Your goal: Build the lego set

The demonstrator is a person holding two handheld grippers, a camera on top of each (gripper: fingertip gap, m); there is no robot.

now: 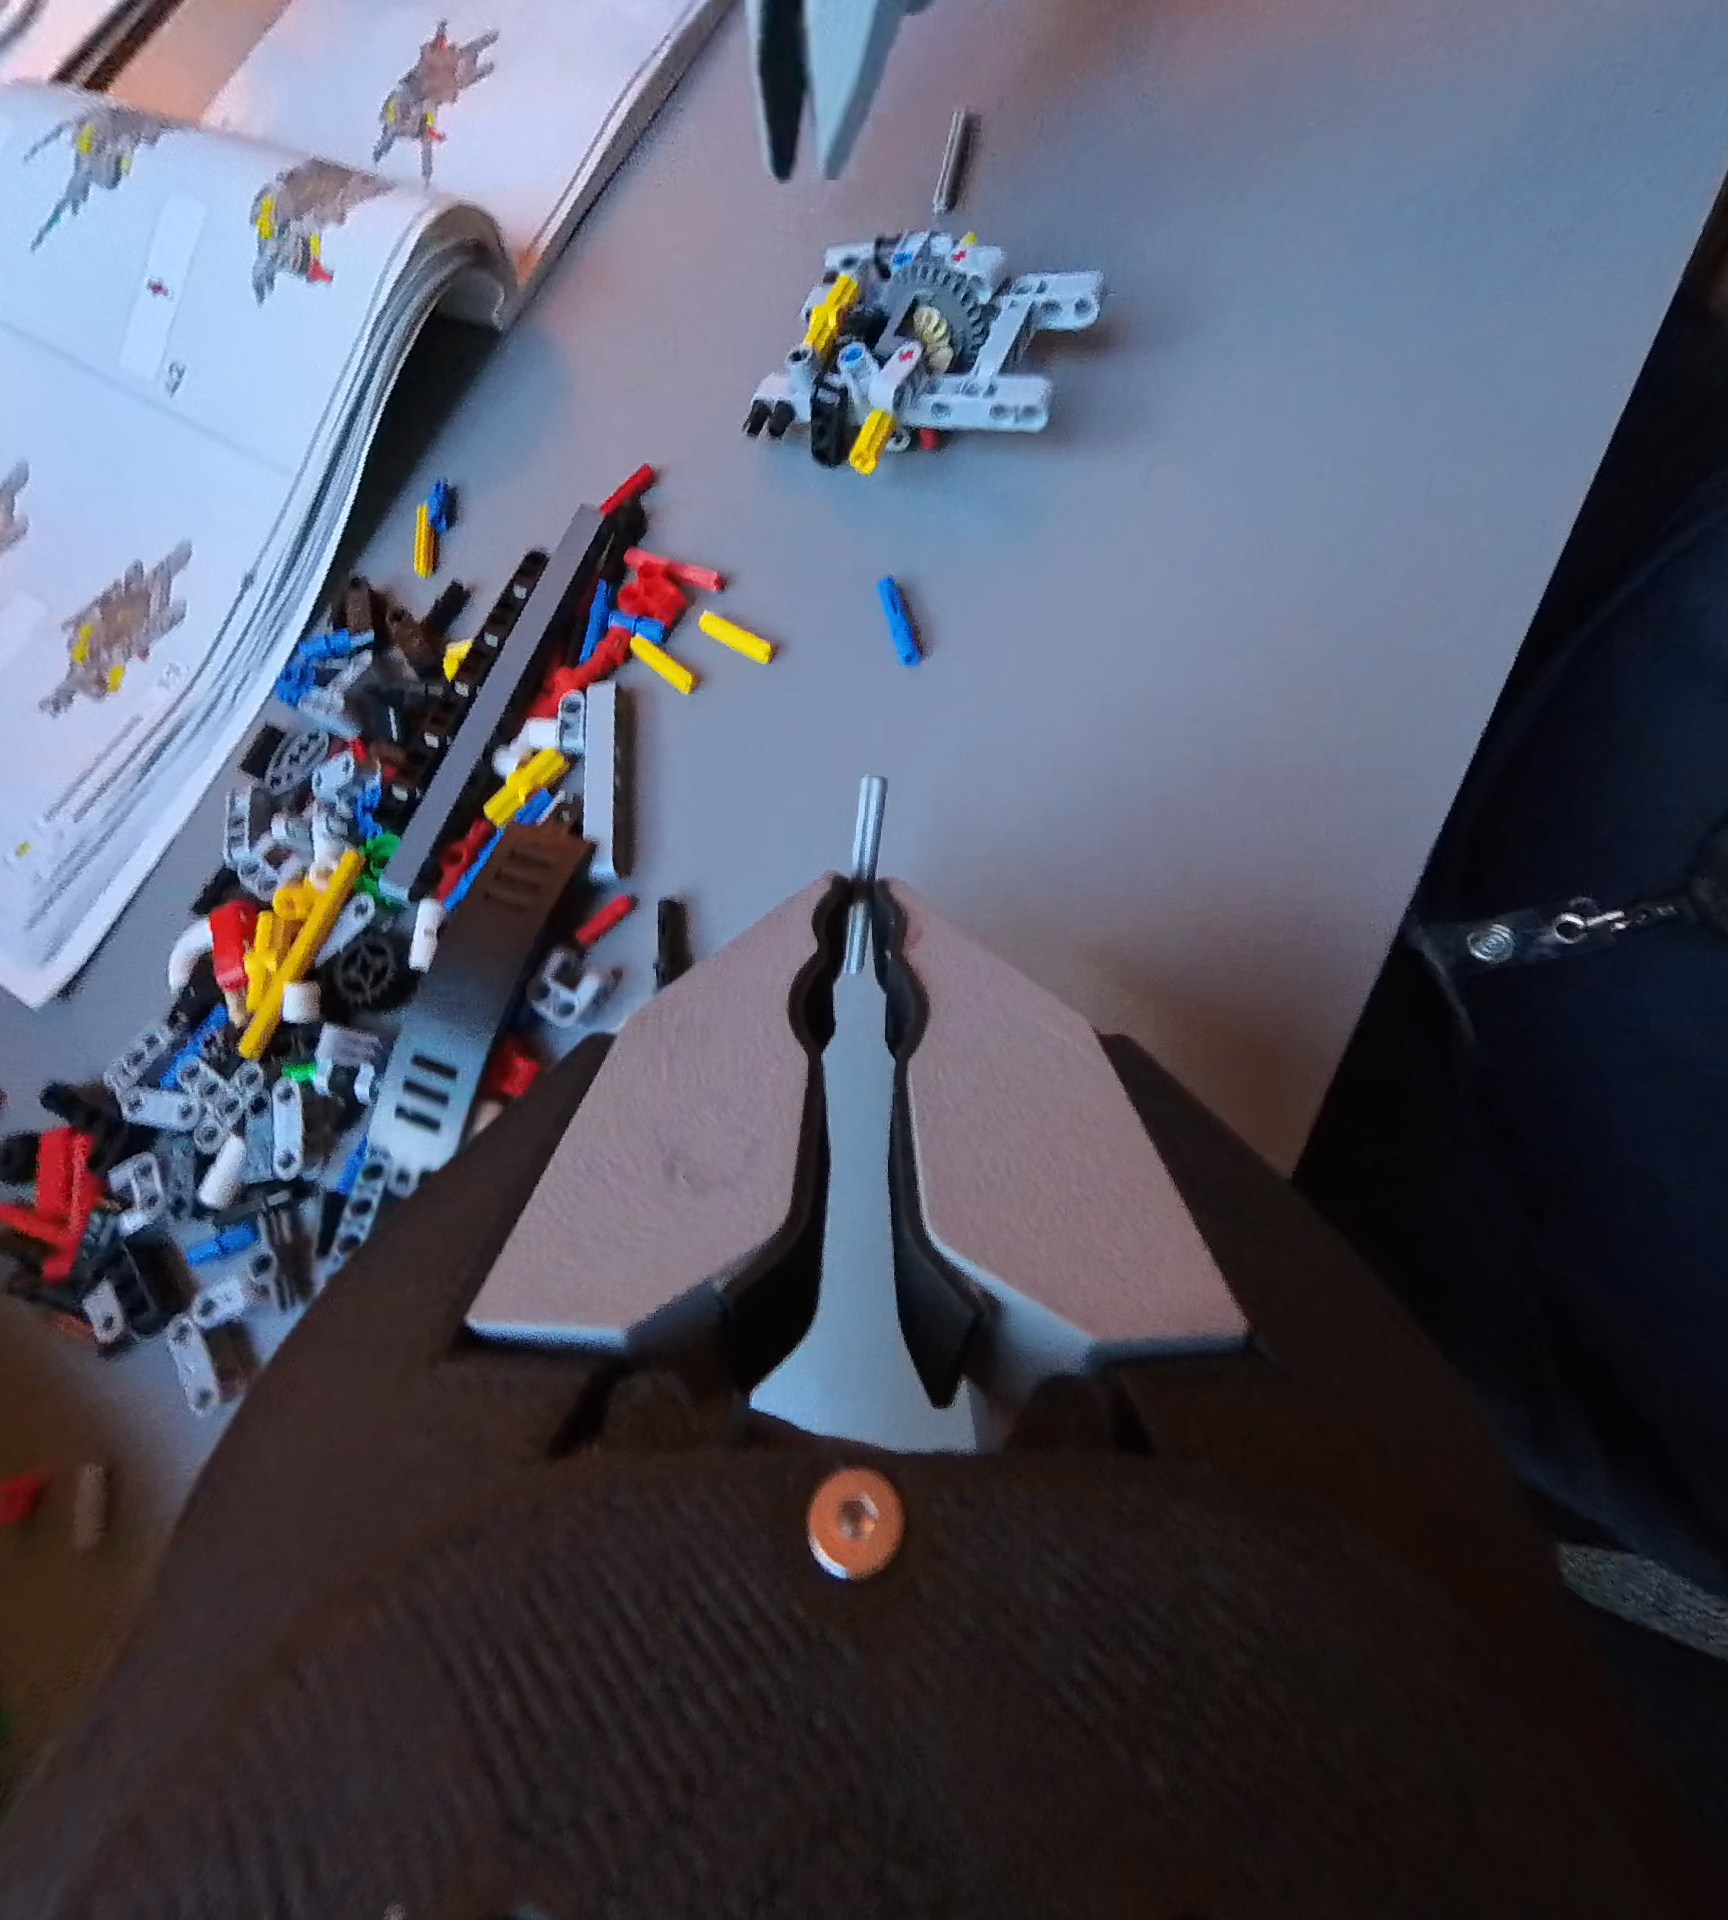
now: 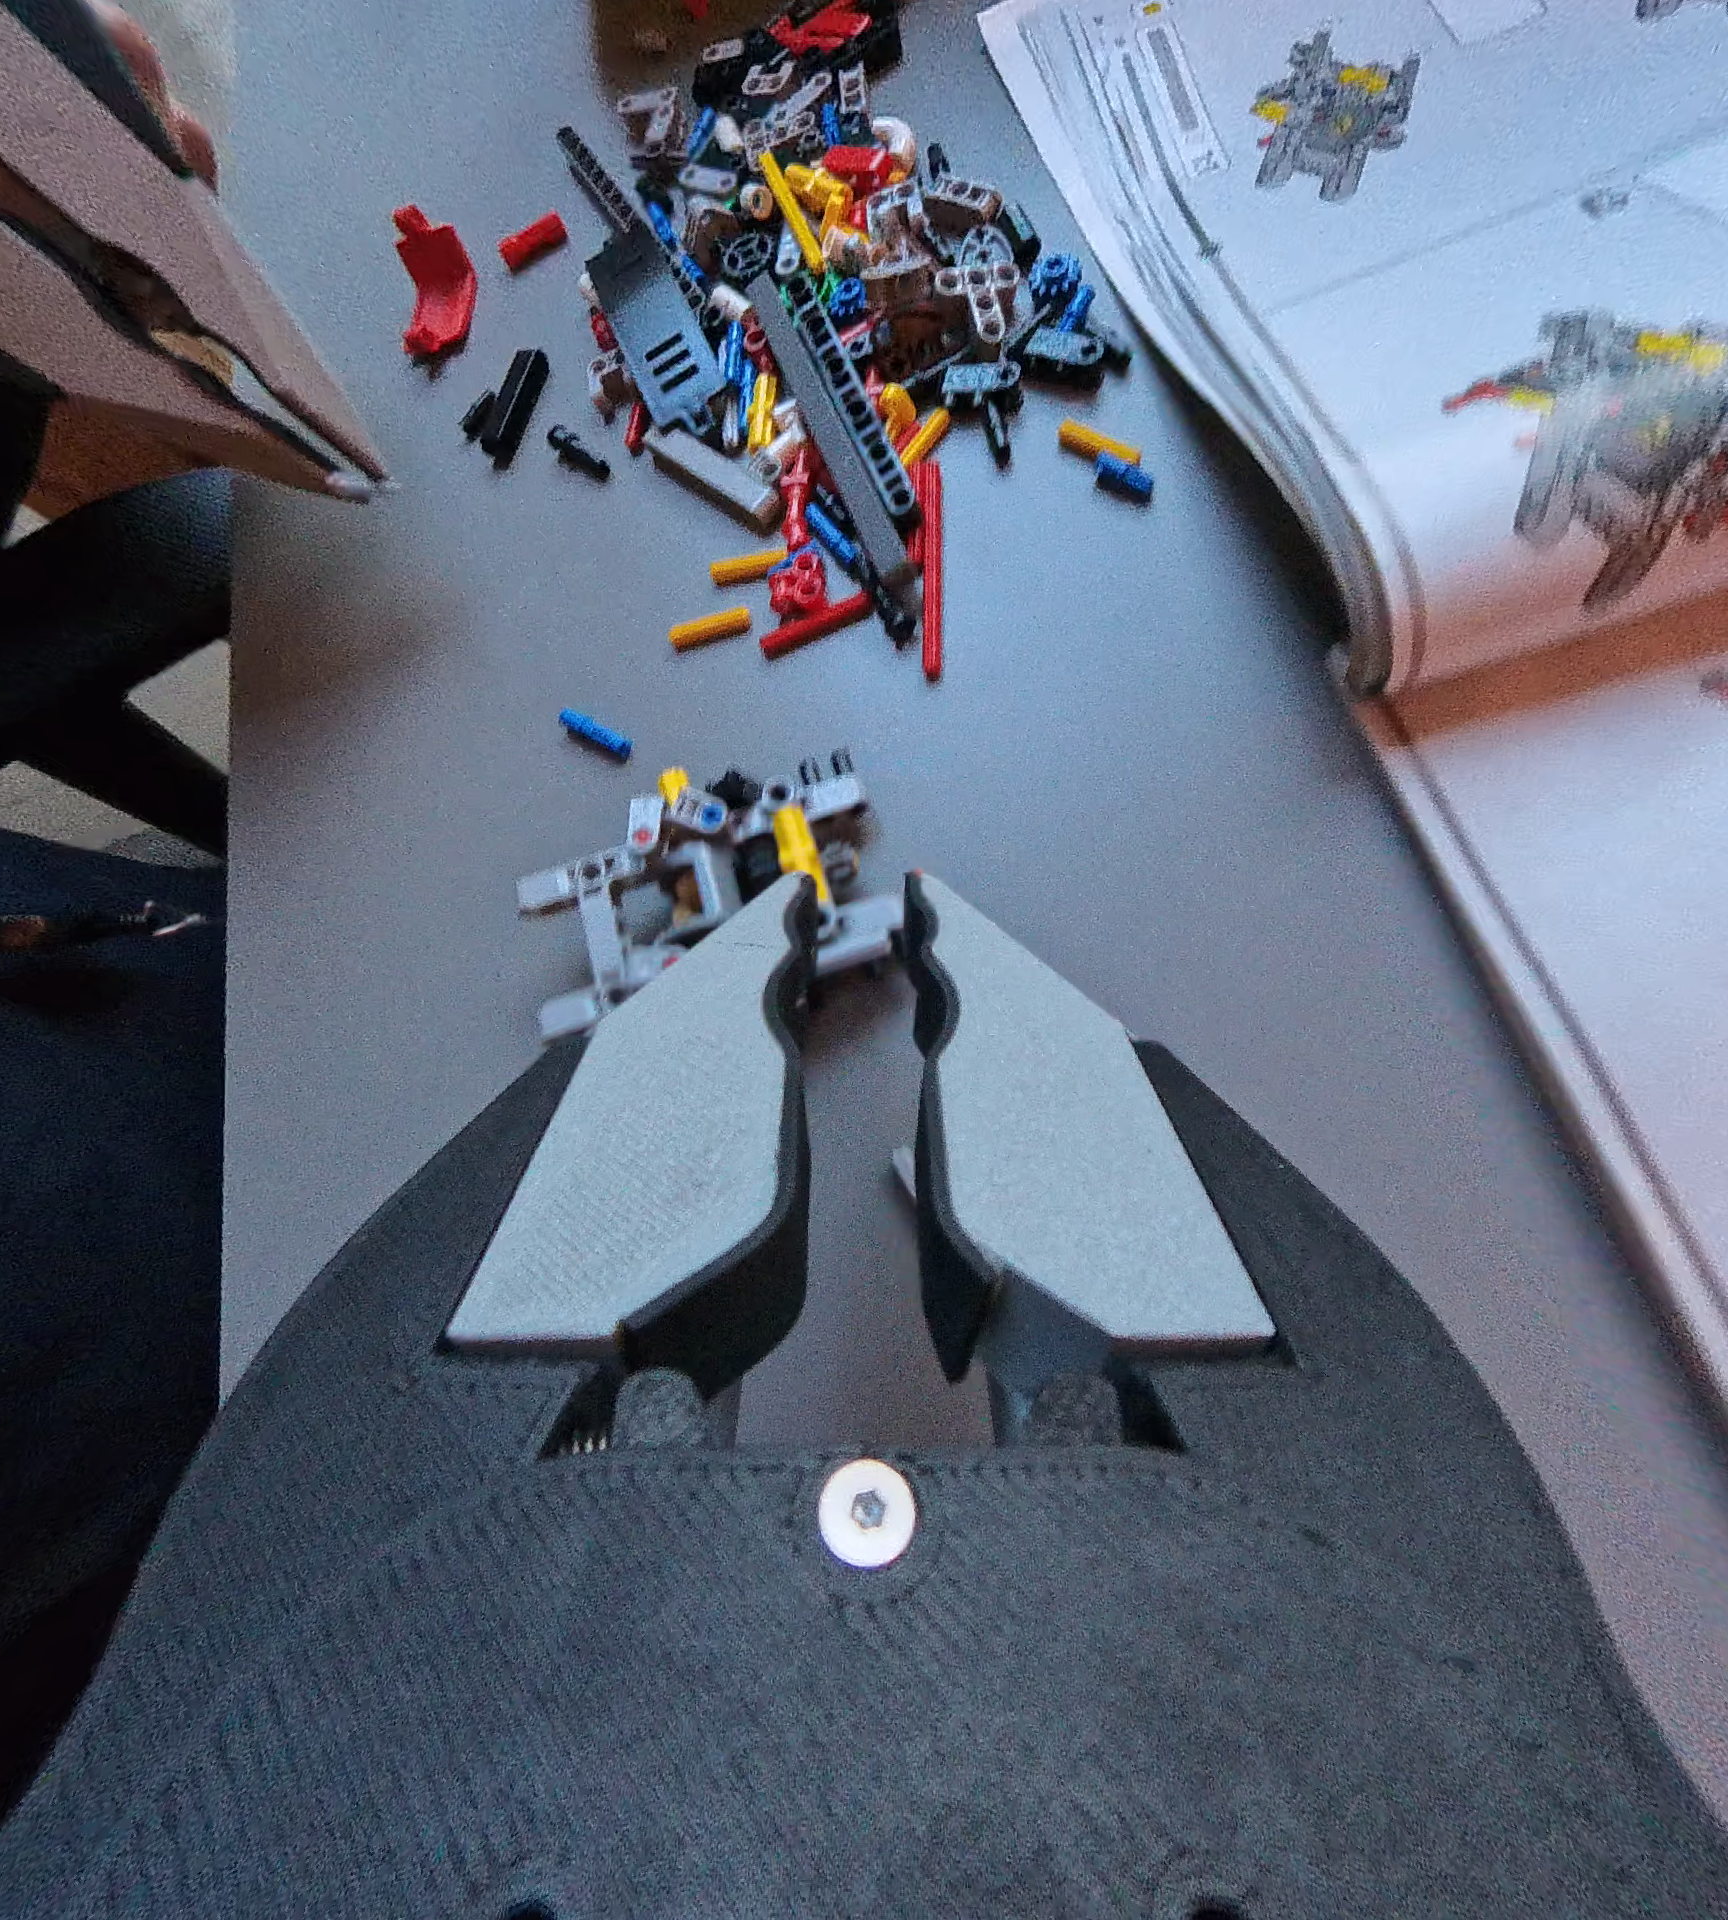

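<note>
My left gripper (image 1: 860,883) is shut on a short light grey axle (image 1: 869,826) that sticks out forward past the fingertips, held above the grey table (image 1: 1203,644). It also shows at the upper left of the right wrist view (image 2: 356,483). A small grey, yellow and black brick assembly (image 1: 927,348) lies on the table ahead of it. My right gripper (image 2: 857,904) is open and hovers over that assembly (image 2: 694,883); a grey beam shows through the gap, with the pads apart from it. The right gripper also shows at the top of the left wrist view (image 1: 818,94).
A pile of loose coloured parts (image 1: 372,883) (image 2: 818,312) lies beside an open instruction booklet (image 1: 112,468) (image 2: 1566,364). A blue pin (image 1: 899,620) (image 2: 595,734) lies alone. A dark axle (image 1: 953,161) lies beyond the assembly. A person's dark clothing (image 1: 1618,1143) borders the table edge.
</note>
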